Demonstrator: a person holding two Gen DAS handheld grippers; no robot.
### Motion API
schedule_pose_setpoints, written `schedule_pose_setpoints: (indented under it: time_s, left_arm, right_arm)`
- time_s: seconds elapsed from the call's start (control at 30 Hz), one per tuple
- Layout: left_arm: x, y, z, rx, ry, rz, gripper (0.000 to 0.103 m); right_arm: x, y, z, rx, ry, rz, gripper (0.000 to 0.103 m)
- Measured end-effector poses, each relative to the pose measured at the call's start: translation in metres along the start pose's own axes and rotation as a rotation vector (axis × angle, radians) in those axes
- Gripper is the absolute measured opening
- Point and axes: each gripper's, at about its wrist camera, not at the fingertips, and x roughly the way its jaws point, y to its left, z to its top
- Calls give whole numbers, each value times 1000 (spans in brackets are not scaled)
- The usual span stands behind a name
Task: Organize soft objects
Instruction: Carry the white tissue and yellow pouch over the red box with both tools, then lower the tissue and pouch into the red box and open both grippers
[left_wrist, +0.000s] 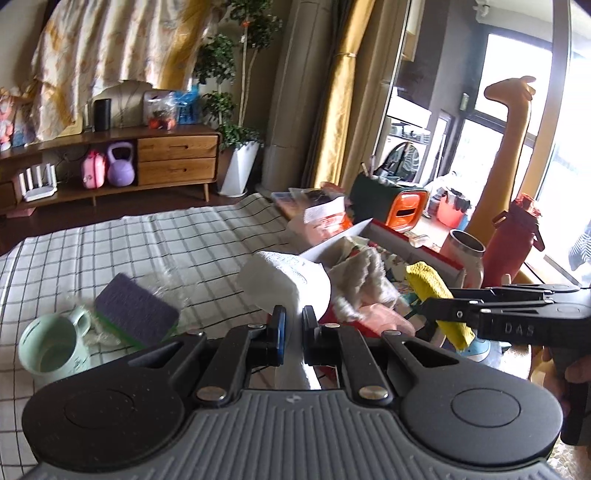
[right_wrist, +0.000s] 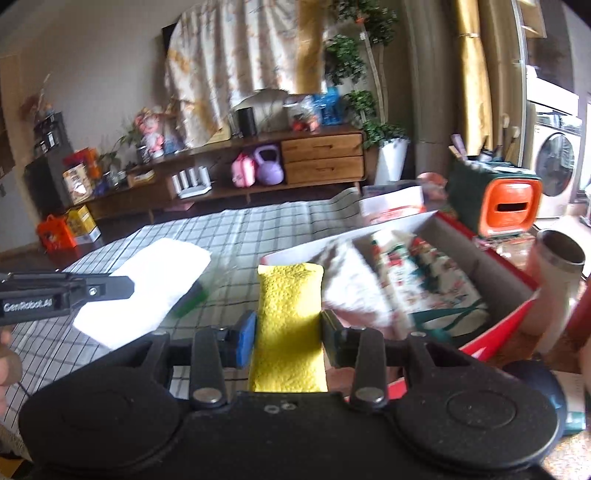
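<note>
A yellow sponge (right_wrist: 288, 325) is clamped between the fingers of the right gripper (right_wrist: 289, 334), its long axis running straight away from the camera toward the far end. It is held over the near left edge of a red box (right_wrist: 517, 275), in which patterned cloths (right_wrist: 421, 269) lie. A white folded cloth (left_wrist: 284, 280) is pinched by the left gripper (left_wrist: 293, 328), its length pointing far and slightly left, above a checked tablecloth (left_wrist: 147, 236). A purple scouring pad (left_wrist: 135, 310) and a mint mug (left_wrist: 51, 347) lie to the near left. A steel tumbler (right_wrist: 557, 280) stands just right of the box
</note>
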Motion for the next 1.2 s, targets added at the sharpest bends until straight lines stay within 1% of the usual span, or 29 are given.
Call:
schedule_pose_setpoints:
  time_s: [0.27,0.43,0.63,0.87,1.03,1.13,1.2]
  left_arm:
    - [35,-38,24,78,21,-53,9]
    - [64,-58,37,118,41,-80,9]
    - [100,-74,44,134,67,-111,9]
    - [136,-81,48,133,74,-129,9]
    - [161,-81,48,119,105,-127,9]
    - [175,-81,44,133,133,-105,9]
    - [183,-77,41,122,153,-101,9]
  right_arm:
    - [-1,-59,13,74,-28,-91,37]
    - [12,-80,14,84,0,-114,37]
    - [33,-98,12,94,35,-146,37]
    - [61,-118,12,118,60,-173,37]
    - [79,-130,11,155,70,-181,37]
    - [91,-133,9,165,84,-186,37]
    - [97,-133,7,167,96,-190,37]
